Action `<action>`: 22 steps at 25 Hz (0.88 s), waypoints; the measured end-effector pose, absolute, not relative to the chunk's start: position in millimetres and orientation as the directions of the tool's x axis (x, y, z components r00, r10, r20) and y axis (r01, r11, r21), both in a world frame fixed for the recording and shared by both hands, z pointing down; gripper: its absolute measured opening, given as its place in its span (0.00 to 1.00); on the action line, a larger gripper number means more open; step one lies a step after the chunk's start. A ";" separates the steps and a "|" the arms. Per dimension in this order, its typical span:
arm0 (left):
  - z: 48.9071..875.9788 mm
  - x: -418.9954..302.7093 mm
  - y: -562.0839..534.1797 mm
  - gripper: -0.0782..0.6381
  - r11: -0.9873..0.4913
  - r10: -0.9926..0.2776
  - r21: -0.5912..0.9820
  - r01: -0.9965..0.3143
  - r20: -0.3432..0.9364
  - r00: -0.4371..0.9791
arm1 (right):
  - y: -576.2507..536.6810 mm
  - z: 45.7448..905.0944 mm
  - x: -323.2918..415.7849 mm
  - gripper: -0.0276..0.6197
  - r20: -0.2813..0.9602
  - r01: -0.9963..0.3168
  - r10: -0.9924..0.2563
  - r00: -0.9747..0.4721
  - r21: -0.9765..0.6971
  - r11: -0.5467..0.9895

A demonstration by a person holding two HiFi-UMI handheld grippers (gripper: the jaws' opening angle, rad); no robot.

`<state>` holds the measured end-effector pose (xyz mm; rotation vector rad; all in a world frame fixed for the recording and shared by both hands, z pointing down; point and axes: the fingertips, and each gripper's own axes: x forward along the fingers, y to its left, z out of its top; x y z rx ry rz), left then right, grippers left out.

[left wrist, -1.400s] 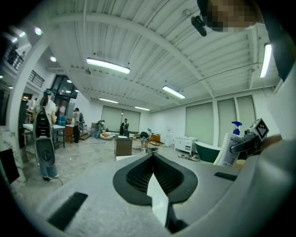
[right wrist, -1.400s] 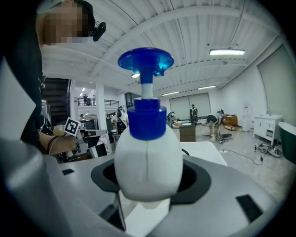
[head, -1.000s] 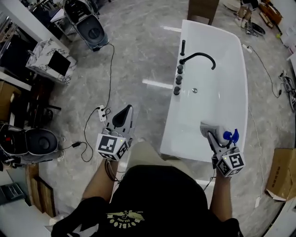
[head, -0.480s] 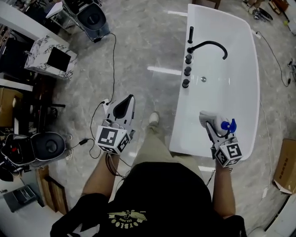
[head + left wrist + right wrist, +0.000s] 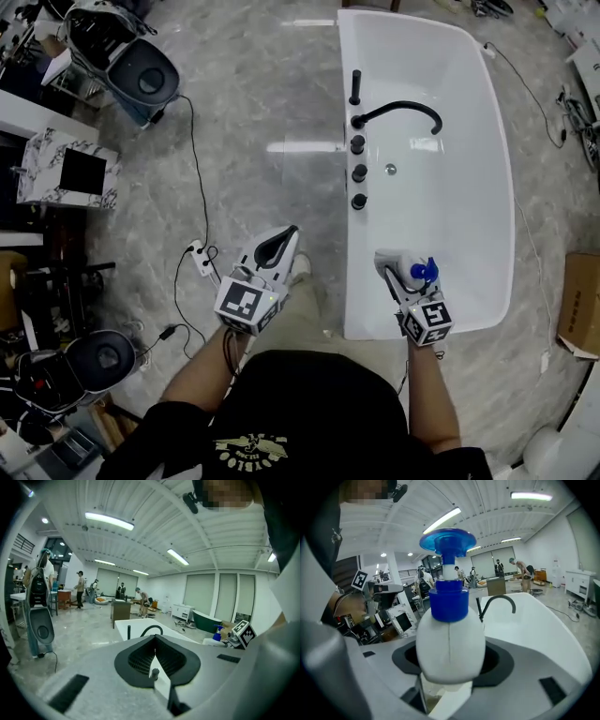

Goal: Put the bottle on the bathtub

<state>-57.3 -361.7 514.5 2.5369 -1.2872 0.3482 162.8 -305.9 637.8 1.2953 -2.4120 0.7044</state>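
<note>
Clamping a blue-capped white plastic bottle (image 5: 450, 639), right gripper (image 5: 394, 267) fingers (image 5: 525, 686) hang above near end of white bathtub (image 5: 459, 178); left gripper (image 5: 284, 234) fingers (image 5: 93, 686) together.

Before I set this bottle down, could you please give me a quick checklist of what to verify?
1. Grip: ok. The right gripper is shut on the bottle.
2. Bottle upright: ok. Its blue pump is on top.
3. Position: ok. The bottle hangs over the near end of the bathtub.
4. Landing spot: ok. The near rim is bare, and the faucet and knobs sit farther up.
5. Left gripper: ok. It is shut, empty, and over the floor beside the bathtub.
6. Height above the rim: cannot tell.
</note>
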 end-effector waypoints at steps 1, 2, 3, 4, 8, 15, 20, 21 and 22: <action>520.7 -57.2 -370.9 0.12 -0.577 -0.737 0.132 -0.806 0.340 0.584 | -312.6 645.5 159.0 0.45 0.493 -0.844 -0.686 -0.535 -0.269 0.465; 526.7 -57.5 -379.8 0.12 -0.586 -0.729 0.132 -0.799 0.345 0.591 | -319.6 653.8 154.3 0.45 0.499 -0.847 -0.686 -0.529 -0.262 0.463; 532.6 -57.9 -387.8 0.12 -0.594 -0.722 0.133 -0.793 0.348 0.598 | -326.5 663.0 149.0 0.45 0.504 -0.850 -0.686 -0.524 -0.255 0.462; 539.0 -57.7 -394.5 0.12 -0.601 -0.715 0.134 -0.788 0.351 0.605 | -332.7 673.6 144.1 0.45 0.511 -0.852 -0.685 -0.520 -0.247 0.462; 573.2 -47.9 -413.1 0.12 -0.630 -0.679 0.148 -0.762 0.371 0.633 | -356.1 724.6 134.6 0.45 0.542 -0.864 -0.678 -0.497 -0.229 0.449; 612.0 -47.7 -421.6 0.12 -0.642 -0.647 0.169 -0.748 0.403 0.647 | -378.3 798.0 110.5 0.45 0.575 -0.851 -0.647 -0.501 -0.189 0.491; 631.4 -58.4 -408.8 0.12 -0.626 -0.634 0.186 -0.758 0.445 0.632 | -384.6 836.8 101.2 0.45 0.614 -0.839 -0.614 -0.496 -0.157 0.522; 635.2 -61.6 -405.9 0.12 -0.622 -0.633 0.186 -0.761 0.452 0.628 | -386.7 842.1 100.2 0.45 0.616 -0.837 -0.612 -0.496 -0.150 0.527; 638.2 -65.2 -402.9 0.12 -0.618 -0.631 0.186 -0.764 0.462 0.623 | -388.3 845.9 99.6 0.45 0.619 -0.836 -0.613 -0.492 -0.140 0.530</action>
